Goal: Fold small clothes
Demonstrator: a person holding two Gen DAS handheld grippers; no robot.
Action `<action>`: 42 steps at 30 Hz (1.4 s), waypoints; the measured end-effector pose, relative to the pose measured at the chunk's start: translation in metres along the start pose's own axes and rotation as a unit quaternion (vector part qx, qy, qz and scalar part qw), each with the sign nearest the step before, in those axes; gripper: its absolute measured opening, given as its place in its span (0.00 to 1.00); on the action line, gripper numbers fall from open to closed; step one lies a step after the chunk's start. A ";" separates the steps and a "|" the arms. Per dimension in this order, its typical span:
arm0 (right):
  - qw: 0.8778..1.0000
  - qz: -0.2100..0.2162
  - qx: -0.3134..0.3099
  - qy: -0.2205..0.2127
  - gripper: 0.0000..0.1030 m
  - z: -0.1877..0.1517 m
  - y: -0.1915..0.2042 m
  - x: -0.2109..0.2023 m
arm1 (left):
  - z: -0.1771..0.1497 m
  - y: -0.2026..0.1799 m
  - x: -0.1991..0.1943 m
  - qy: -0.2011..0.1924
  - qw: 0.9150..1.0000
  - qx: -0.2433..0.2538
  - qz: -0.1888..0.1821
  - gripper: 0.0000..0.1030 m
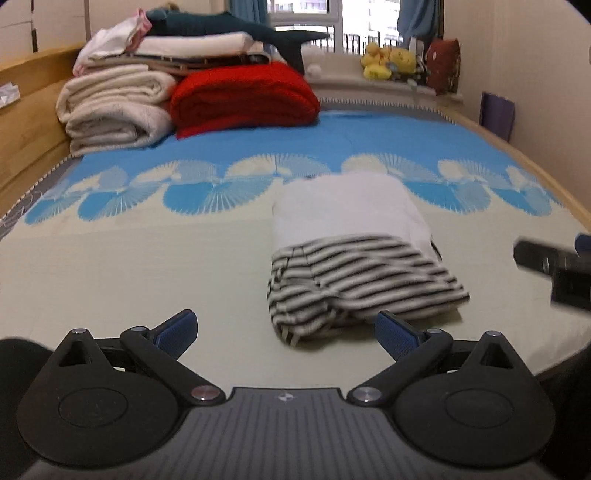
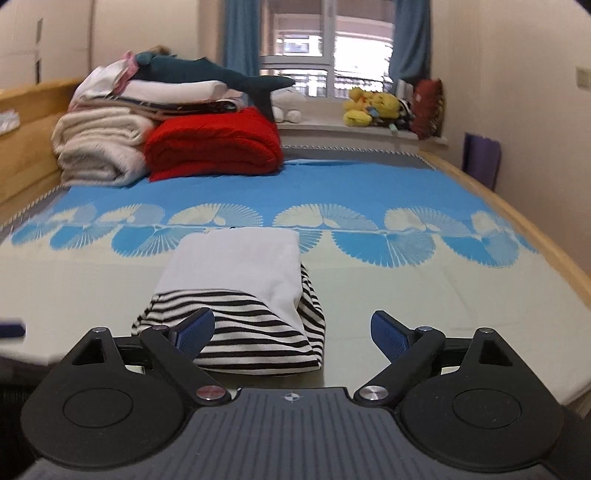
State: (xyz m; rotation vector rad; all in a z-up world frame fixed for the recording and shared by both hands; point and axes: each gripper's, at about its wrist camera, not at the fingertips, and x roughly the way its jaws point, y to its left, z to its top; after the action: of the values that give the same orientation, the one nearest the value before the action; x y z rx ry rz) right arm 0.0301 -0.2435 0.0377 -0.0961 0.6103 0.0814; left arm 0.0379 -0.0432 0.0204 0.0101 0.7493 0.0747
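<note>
- One folded garment (image 1: 354, 254) lies on the bed (image 1: 147, 266), on the cream part of the cover just short of the blue fan-patterned band.
- It shows two fabrics: a plain white panel on the far half, and black-and-white stripes on the near half, the white lying over the stripes. In the right wrist view the garment (image 2: 236, 295) is a tidy bundle with a striped edge also showing along its right side.
- Two tools are in play. The left tool (image 1: 286, 332) has its blue-padded fingers spread wide and holds nothing; the striped near corner of the garment sits between them, a little beyond the tips, at about 1 o'clock from the tool's centre.
- The right tool (image 2: 291, 330) is likewise spread wide and empty; the garment lies at about 11 o'clock from it, its near edge behind the left finger.
- In the left wrist view the right tool (image 1: 554, 266) shows as a blurred dark shape at 3 o'clock, apart from the garment.
- At the head of the bed, 11 o'clock: one red folded blanket (image 1: 243, 98), a stack of cream and white folded blankets (image 1: 114, 107), and one dark teal plush shark (image 1: 236, 26) lying on top.
- On the windowsill (image 2: 332, 127), 1 o'clock: a cluster of yellow plush toys (image 2: 373, 105) and one dark red cushion (image 2: 428, 107).
</note>
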 end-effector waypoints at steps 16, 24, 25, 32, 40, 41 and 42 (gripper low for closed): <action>0.999 0.006 -0.023 0.031 0.90 -0.006 0.008 0.022 | 0.002 0.004 0.027 0.030 0.998 -0.051 -0.017 0.99; 0.999 0.018 -0.027 0.033 0.90 -0.007 0.011 0.021 | 0.002 -0.001 0.024 0.026 0.998 -0.047 -0.018 0.99; 0.999 0.018 -0.027 0.033 0.90 -0.008 0.011 0.020 | 0.002 -0.002 0.024 0.026 0.998 -0.046 -0.018 0.99; 0.999 0.021 -0.030 0.034 0.90 -0.008 0.013 0.020 | 0.002 -0.004 0.024 0.024 0.999 -0.043 -0.021 0.99; 0.998 0.024 -0.035 0.035 0.90 -0.009 0.014 0.020 | 0.001 -0.005 0.025 0.025 0.999 -0.041 -0.024 0.99; 0.998 0.024 -0.036 0.035 0.90 -0.009 0.015 0.019 | 0.001 -0.006 0.025 0.025 0.999 -0.040 -0.024 0.99; 0.998 0.024 -0.036 0.034 0.90 -0.009 0.015 0.020 | 0.001 -0.006 0.025 0.025 0.999 -0.040 -0.024 0.99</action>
State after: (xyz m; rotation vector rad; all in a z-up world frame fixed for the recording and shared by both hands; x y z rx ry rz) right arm 0.0398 -0.2290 0.0181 -0.1537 0.6786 0.1478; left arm 0.0569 -0.0475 0.0040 -0.0856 0.7949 0.0602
